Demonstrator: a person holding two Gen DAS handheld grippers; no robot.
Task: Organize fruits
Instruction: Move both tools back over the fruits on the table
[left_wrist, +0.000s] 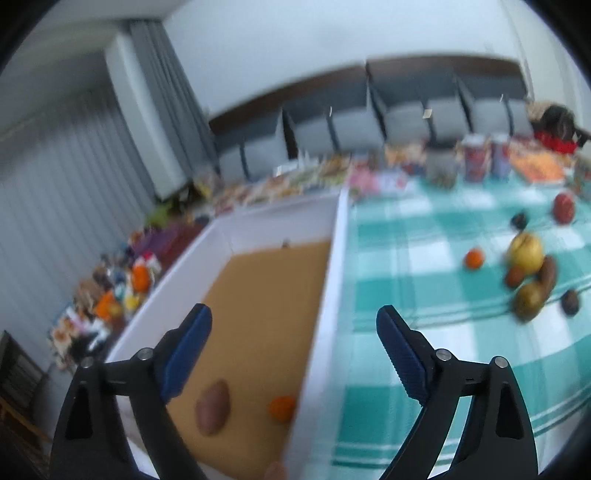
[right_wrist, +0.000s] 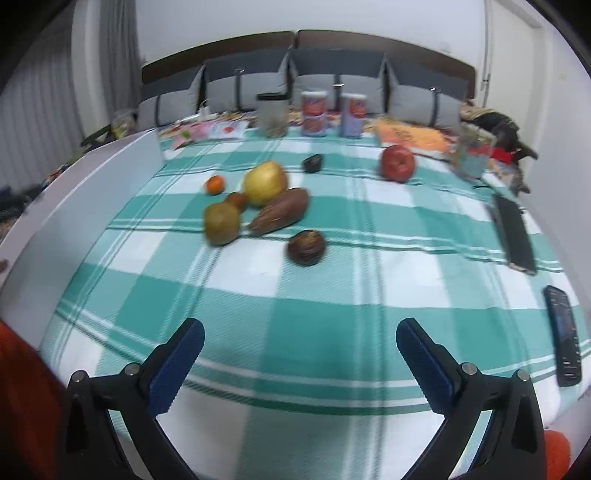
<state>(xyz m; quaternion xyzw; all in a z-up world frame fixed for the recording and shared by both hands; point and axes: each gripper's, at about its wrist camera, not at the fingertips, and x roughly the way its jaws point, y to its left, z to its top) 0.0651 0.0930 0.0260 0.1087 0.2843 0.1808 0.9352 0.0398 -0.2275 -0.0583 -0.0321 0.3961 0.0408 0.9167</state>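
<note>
A: Cardboard-brown floor inside the white box (left_wrist: 325, 295). We've got a small orange fruit (left_wrist: 282, 408) and a brownish oval one (left_wrist: 214, 406) lying in there already, near the close end, well apart from each other.

B: And the remainder?

A: Out on the green-and-white checked cloth (right_wrist: 332, 314). Tight cluster: yellow pear-like fruit (right_wrist: 265, 182), sweet potato (right_wrist: 280, 216) touching it, a greenish-brown fruit (right_wrist: 221, 222) just beside, a small brown one (right_wrist: 237, 199) tucked between them, a small orange (right_wrist: 215, 184) off to the cluster's left. Dark round fruit (right_wrist: 306, 246) sits alone nearer us, another dark one (right_wrist: 313, 163) behind, red apple (right_wrist: 397, 163) well apart to the right.

B: Claws?

A: Left claw (left_wrist: 294, 325) spread wide, nothing between its pads, hovering over the box wall. Right claw (right_wrist: 300, 338) also spread wide and empty, above bare cloth, aimed at the pile.

B: So which step?

A: We'd call it between drops: some fruit boxed, most not. Both claws are free for a new pick.

B: Next move?

A: Our guess: right claw goes for the lone dark round fruit. It's closest, nothing crowds it. It's round and may roll, so straddle it squarely before closing. Cluster pieces touch, so pulling one could nudge its neighbours.

B: Clutter?

A: Two phones (right_wrist: 563, 332) on the right edge, jars (right_wrist: 272, 114) at the back. Both are out of the path.
</note>
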